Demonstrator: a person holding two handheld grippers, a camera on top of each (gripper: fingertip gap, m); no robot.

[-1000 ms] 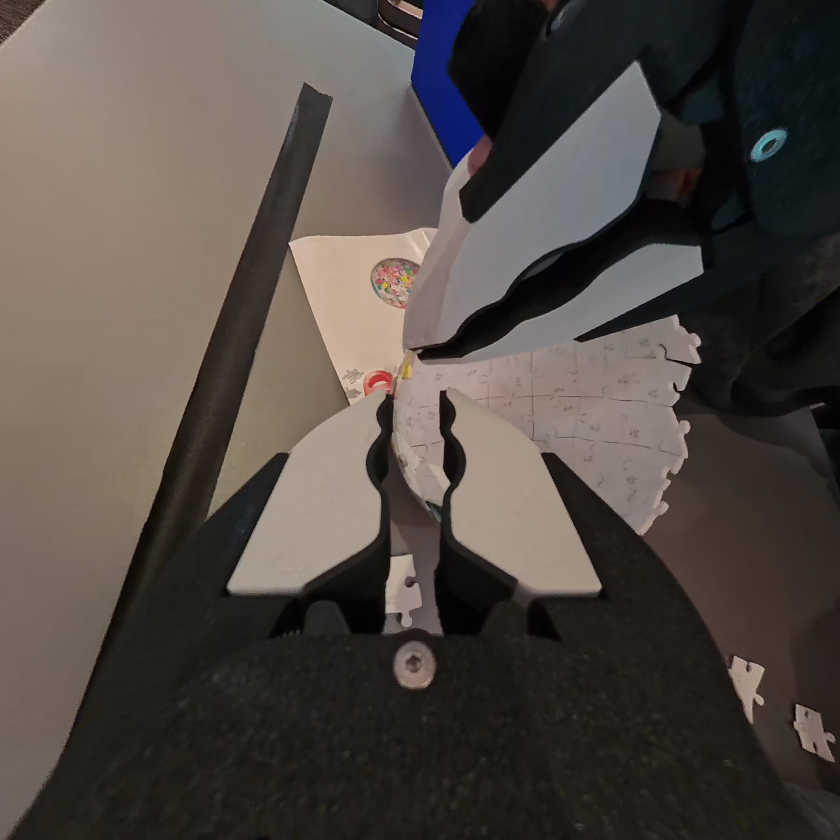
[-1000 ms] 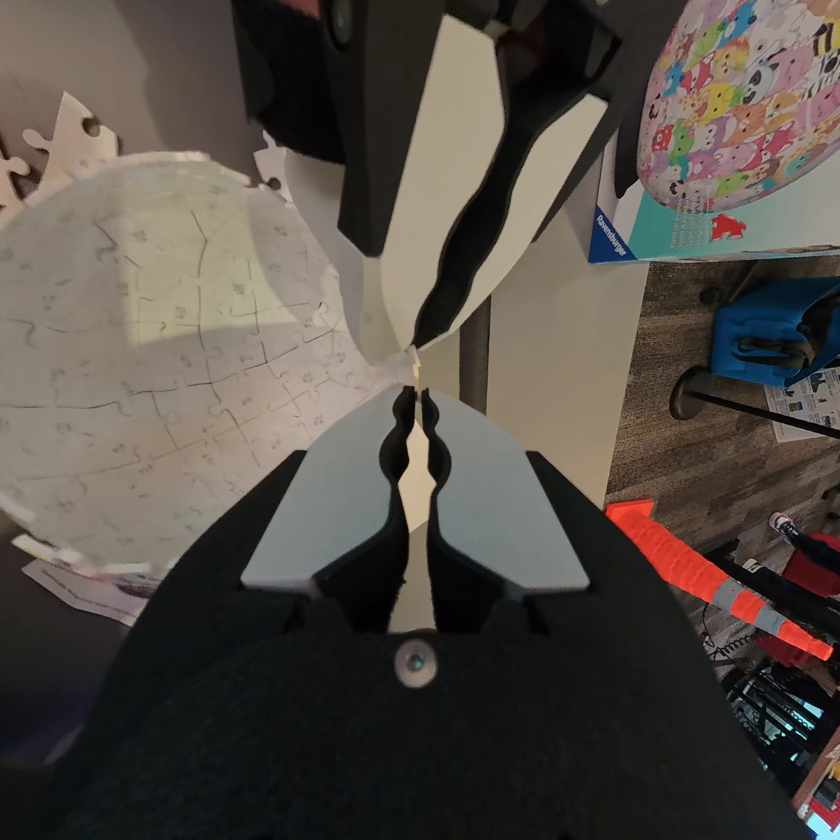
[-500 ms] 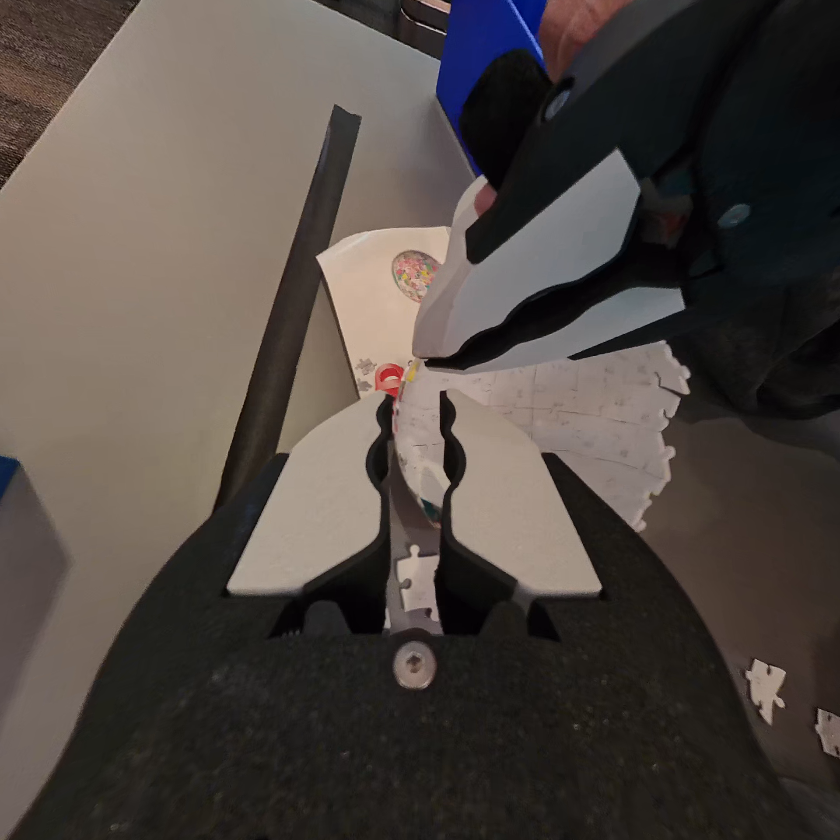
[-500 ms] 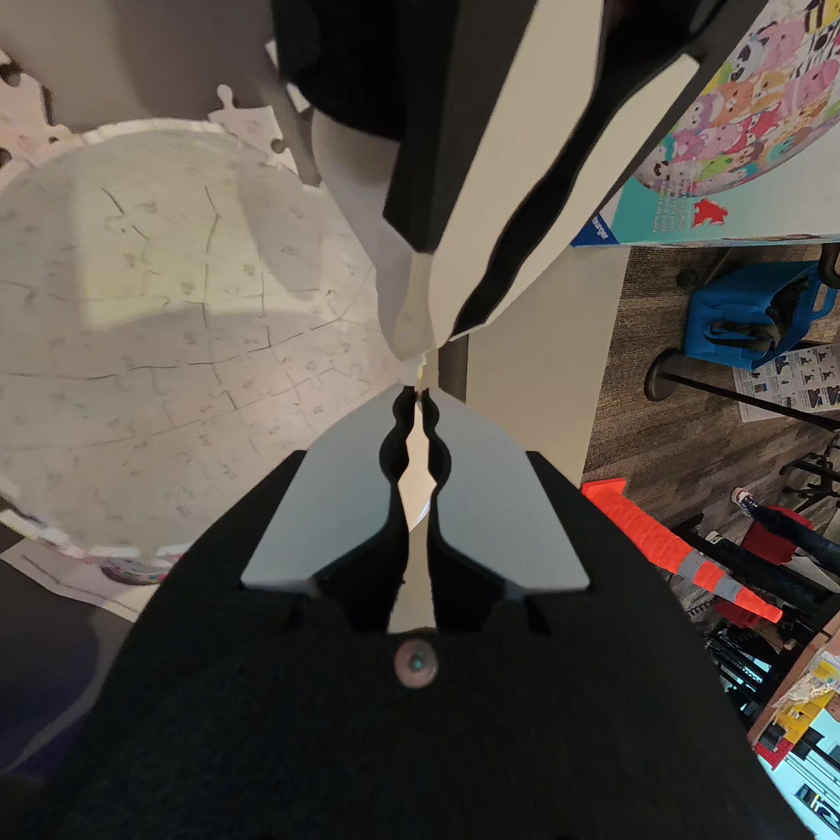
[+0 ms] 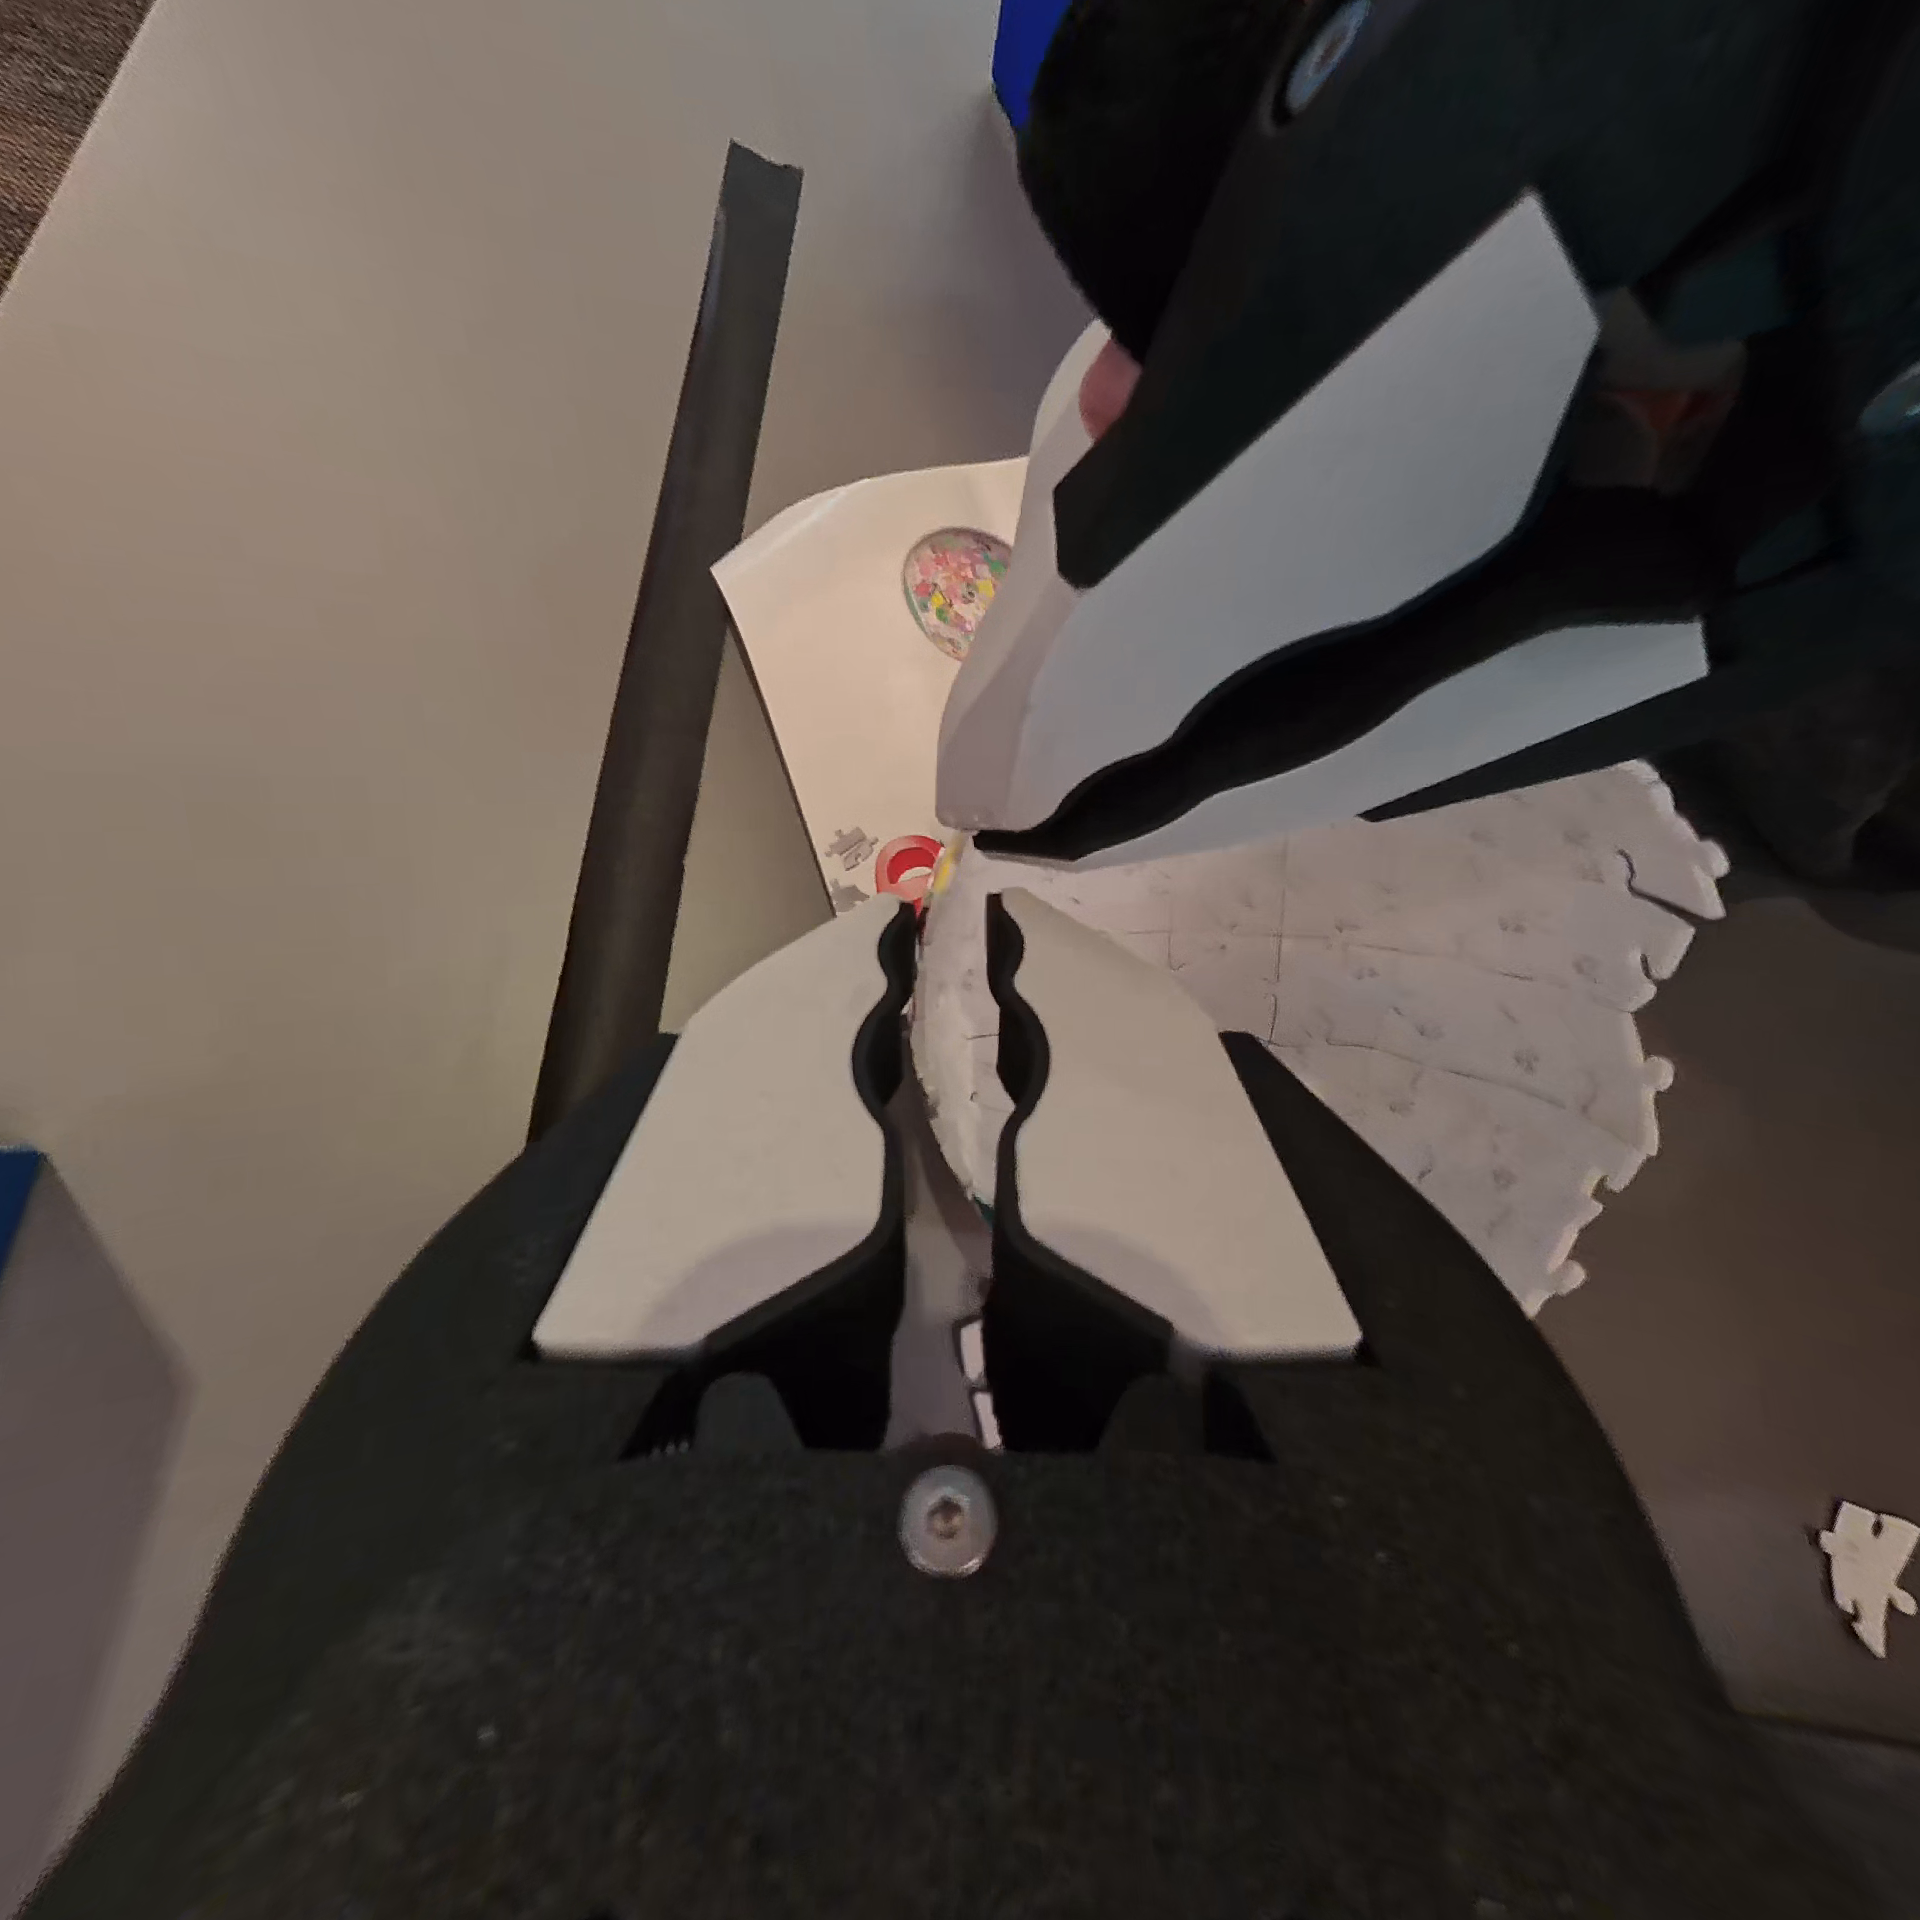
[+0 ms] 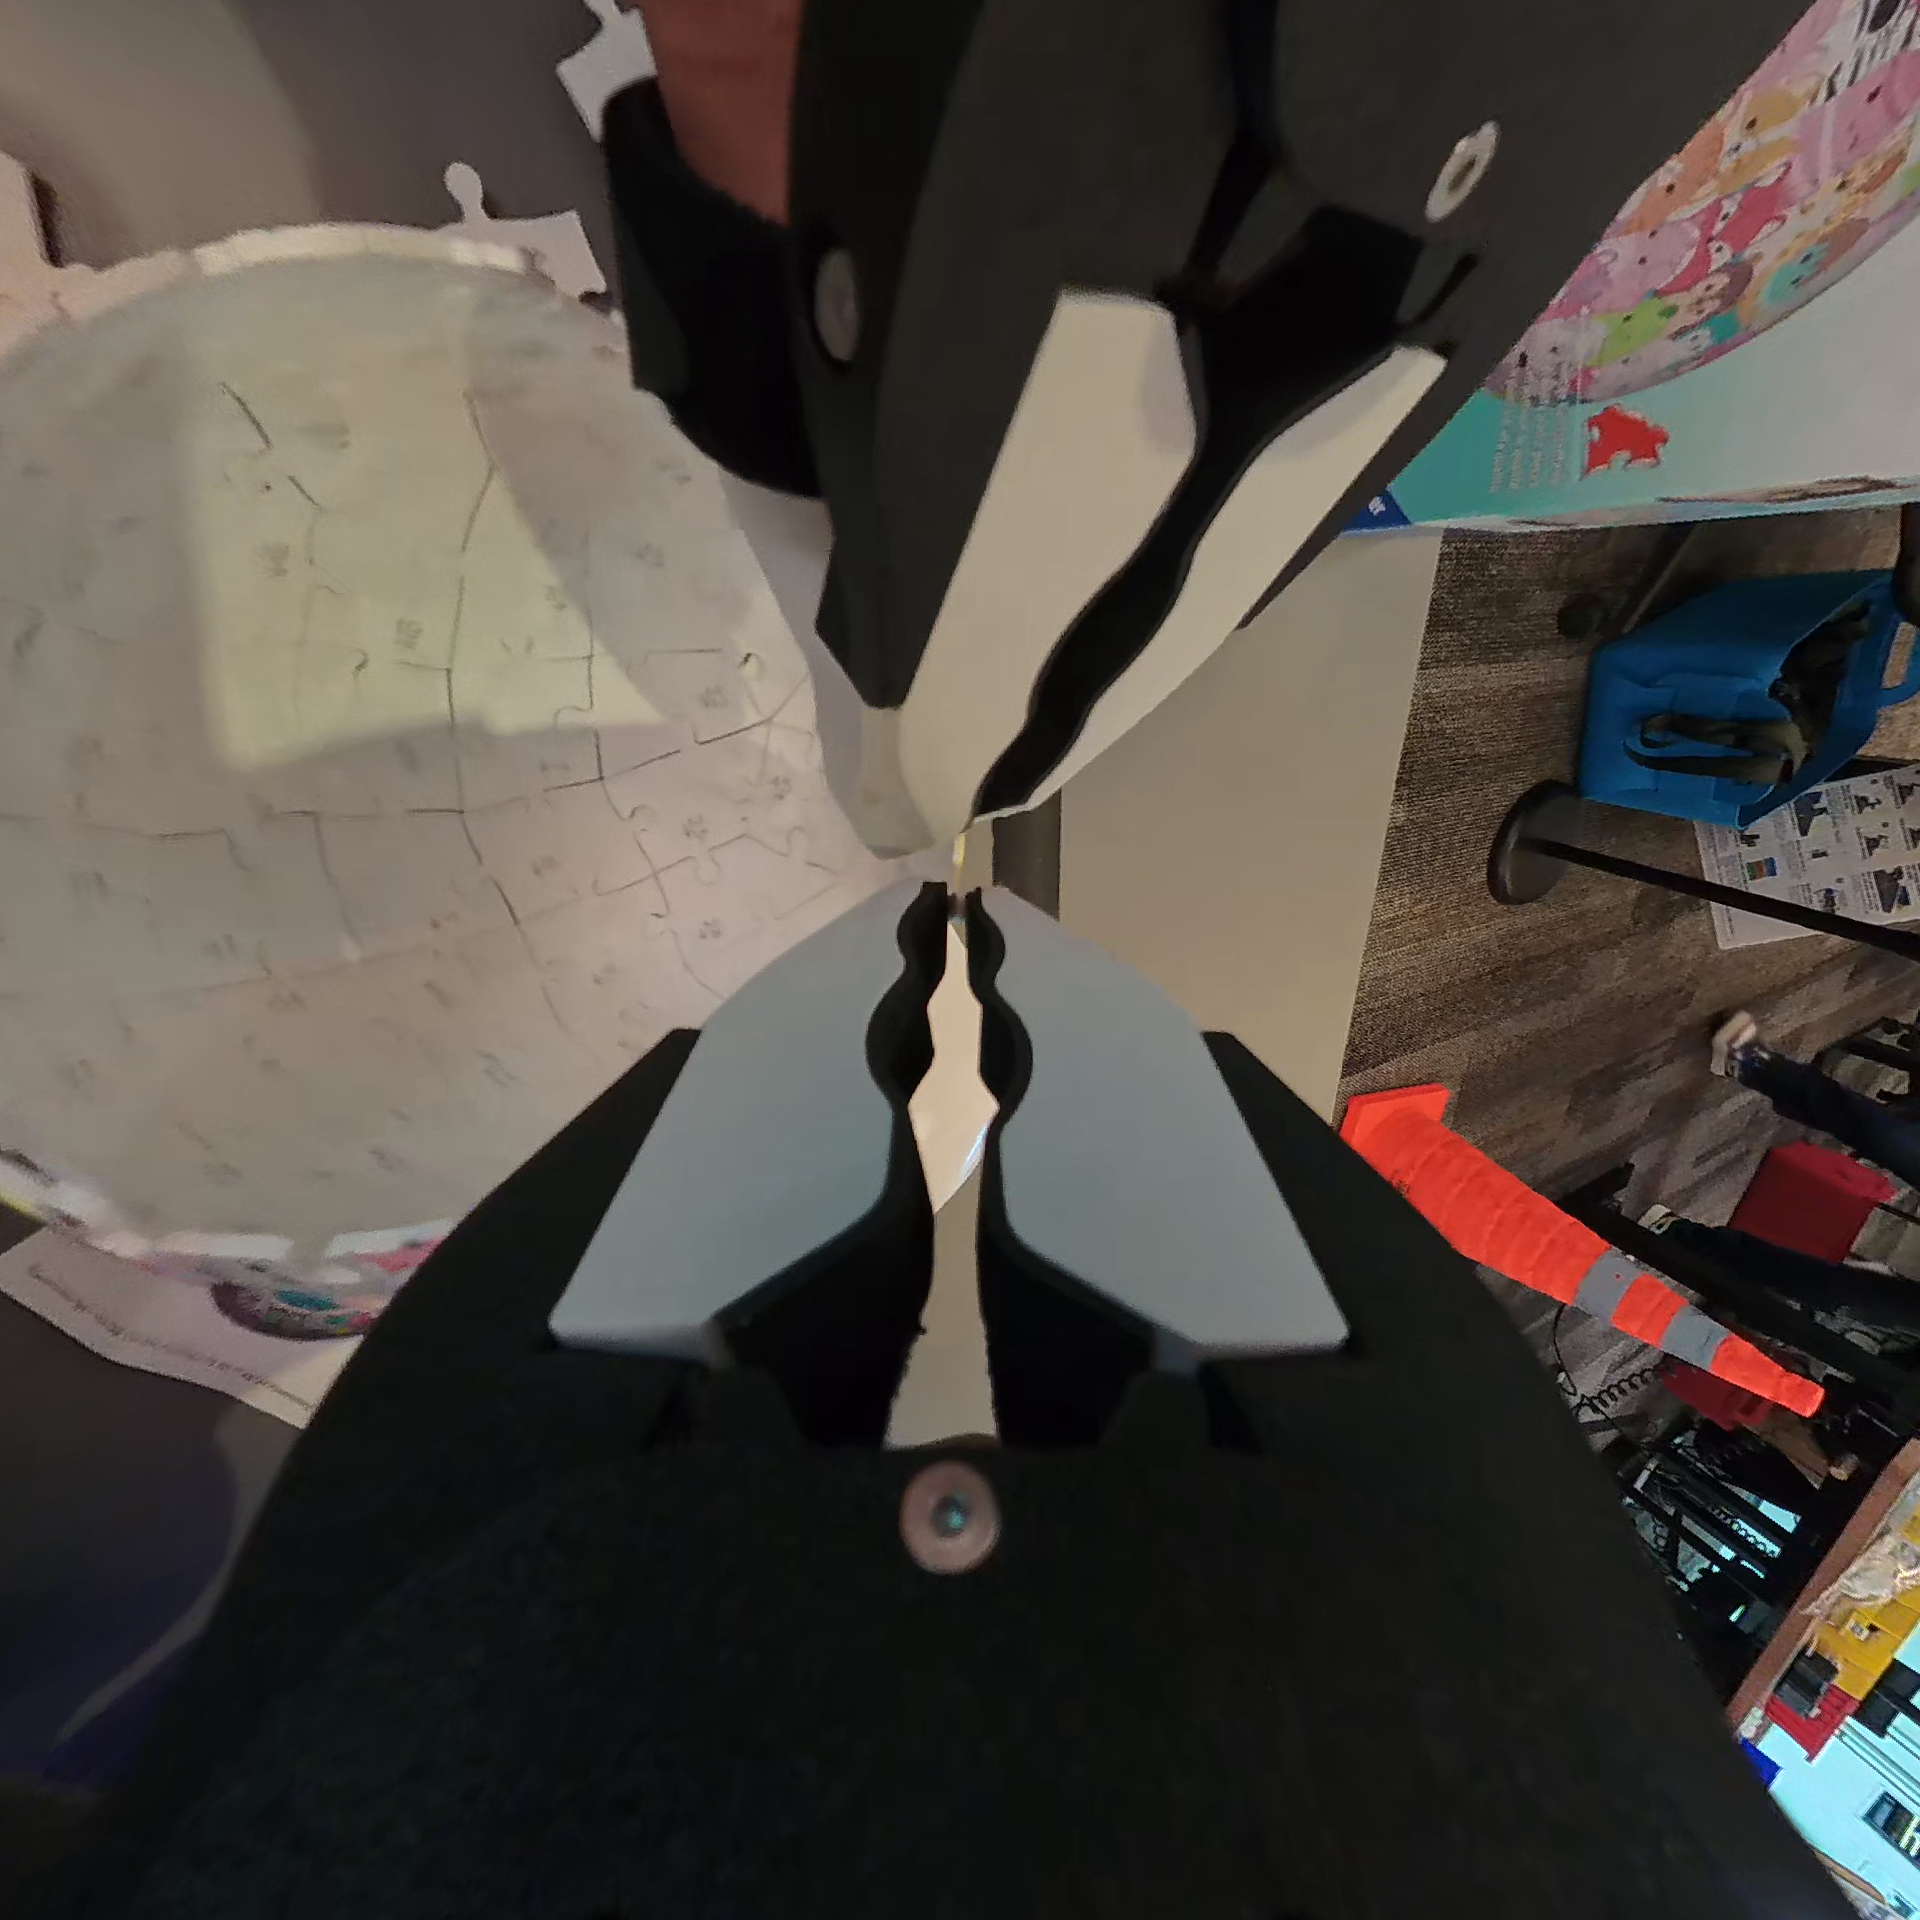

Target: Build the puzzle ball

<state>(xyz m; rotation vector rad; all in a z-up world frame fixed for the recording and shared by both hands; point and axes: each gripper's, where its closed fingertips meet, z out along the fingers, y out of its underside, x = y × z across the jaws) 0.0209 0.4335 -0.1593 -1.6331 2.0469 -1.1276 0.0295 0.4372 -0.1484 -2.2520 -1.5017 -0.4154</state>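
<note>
Printed teal puzzle box (image 6: pixel 1662 416) bore writing. Left claw (image 5: pixel 951 914) stayed clamped on the white half-built puzzle ball (image 5: pixel 1403 997); right claw (image 6: pixel 956 909) remained pinched on its rim piece, now tilted.

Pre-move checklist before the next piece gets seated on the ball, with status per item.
1. Left gripper clamped on rim of the white half-built puzzle ball shell: ok.
2. Right gripper shut on something small and thin at its tips, probably a piece: cannot tell.
3. Both grippers' tips meet at the rim: ok.
4. Tab and notch aligned: cannot tell, hidden by tips.
5. Spare loose white puzzle pieces on grey table: ok.
6. Folded white instruction sheet under the shell, apart from the tips: ok.
</note>
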